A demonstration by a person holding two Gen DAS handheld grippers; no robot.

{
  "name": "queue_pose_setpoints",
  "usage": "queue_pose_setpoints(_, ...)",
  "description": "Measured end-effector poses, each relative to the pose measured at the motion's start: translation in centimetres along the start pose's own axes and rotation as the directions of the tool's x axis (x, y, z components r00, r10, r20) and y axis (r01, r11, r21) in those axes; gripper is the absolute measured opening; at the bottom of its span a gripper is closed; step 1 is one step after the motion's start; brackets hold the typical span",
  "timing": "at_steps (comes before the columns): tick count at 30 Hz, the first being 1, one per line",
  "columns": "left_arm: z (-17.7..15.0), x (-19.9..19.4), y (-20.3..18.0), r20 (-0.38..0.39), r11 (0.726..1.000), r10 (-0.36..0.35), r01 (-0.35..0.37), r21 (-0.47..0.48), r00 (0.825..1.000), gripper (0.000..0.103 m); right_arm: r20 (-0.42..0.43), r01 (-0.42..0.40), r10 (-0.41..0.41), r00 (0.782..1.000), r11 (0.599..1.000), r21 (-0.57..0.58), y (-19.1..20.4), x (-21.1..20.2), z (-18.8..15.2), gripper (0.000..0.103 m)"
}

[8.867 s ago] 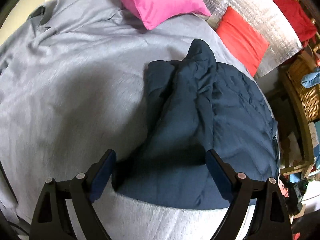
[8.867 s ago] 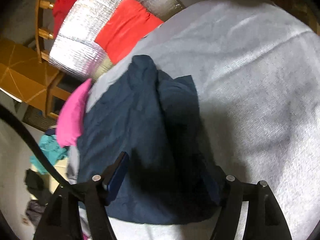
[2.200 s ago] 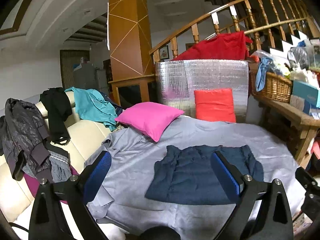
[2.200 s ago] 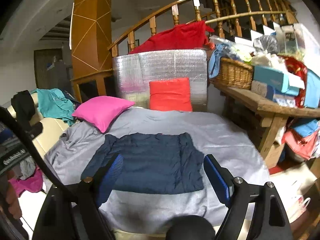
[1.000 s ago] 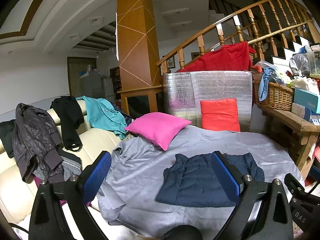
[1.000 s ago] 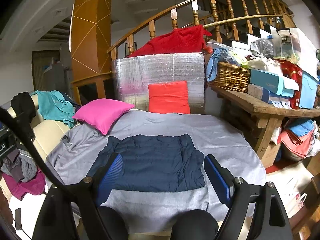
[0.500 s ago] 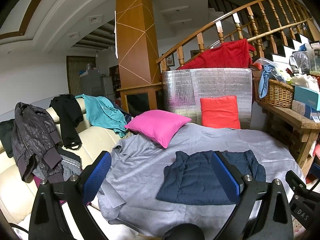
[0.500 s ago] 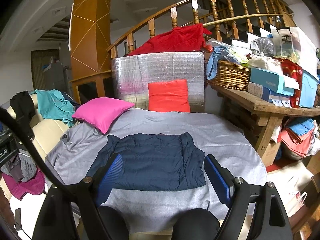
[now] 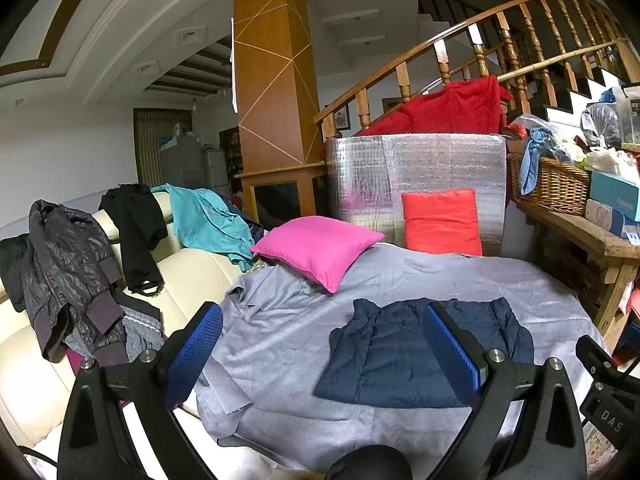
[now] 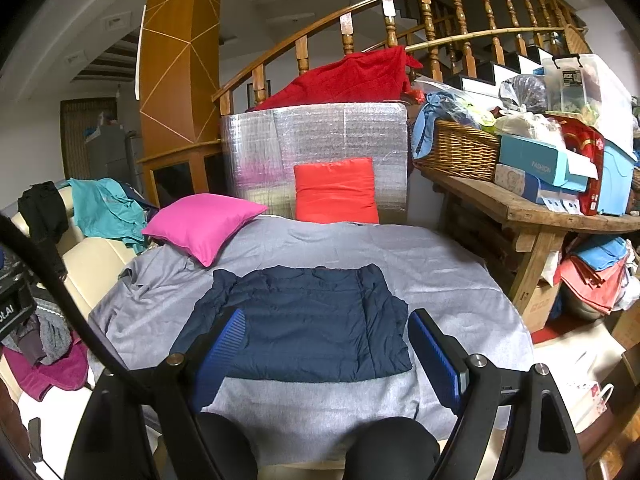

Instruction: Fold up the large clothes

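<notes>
- Navy quilted jacket [image 10: 308, 320], folded into a flat rectangle, lies on the grey sheet [image 10: 440, 272], near the sheet's front edge and about midway between its left and right edges.
- Right gripper [image 10: 324, 356] hangs above the sheet's front edge with its blue pads wide apart and nothing between them; the jacket shows through the gap, untouched.
- Left gripper [image 9: 320, 344] is likewise spread wide and empty, off toward the sheet's front left corner, with the jacket beyond its right finger.
- Dark-clad knees [image 10: 392, 448] of the person show just below the front edge.
- Pink cushion [image 10: 202, 224] sits at the sheet's back left corner.
- Red cushion [image 10: 336, 190] stands at the back edge, against a silver foil panel [image 10: 316, 136].
</notes>
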State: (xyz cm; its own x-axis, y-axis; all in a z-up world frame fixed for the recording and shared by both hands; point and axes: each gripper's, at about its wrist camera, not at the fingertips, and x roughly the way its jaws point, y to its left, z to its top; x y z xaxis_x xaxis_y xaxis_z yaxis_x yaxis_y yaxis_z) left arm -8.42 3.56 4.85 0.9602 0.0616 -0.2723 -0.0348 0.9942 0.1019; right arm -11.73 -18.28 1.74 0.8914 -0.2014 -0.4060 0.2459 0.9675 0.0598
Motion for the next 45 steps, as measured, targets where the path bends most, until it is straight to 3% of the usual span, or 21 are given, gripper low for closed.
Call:
queue_pose_setpoints(30, -0.3, 0.5, 0.8, -0.008, 1.0, 0.004, -0.005, -0.017, 1.0, 0.099, -0.006, 0.014, -0.014, 1.0, 0.999, -0.029, 2.1, 0.6, 0.4, 0.086)
queue_pose_setpoints(45, 1.1, 3.5, -1.4, -0.037, 1.0, 0.006, -0.007, -0.019, 0.999, 0.099, -0.032, 0.018, -0.02, 0.999, 0.999, -0.049, 1.8, 4.4, 2.2, 0.086)
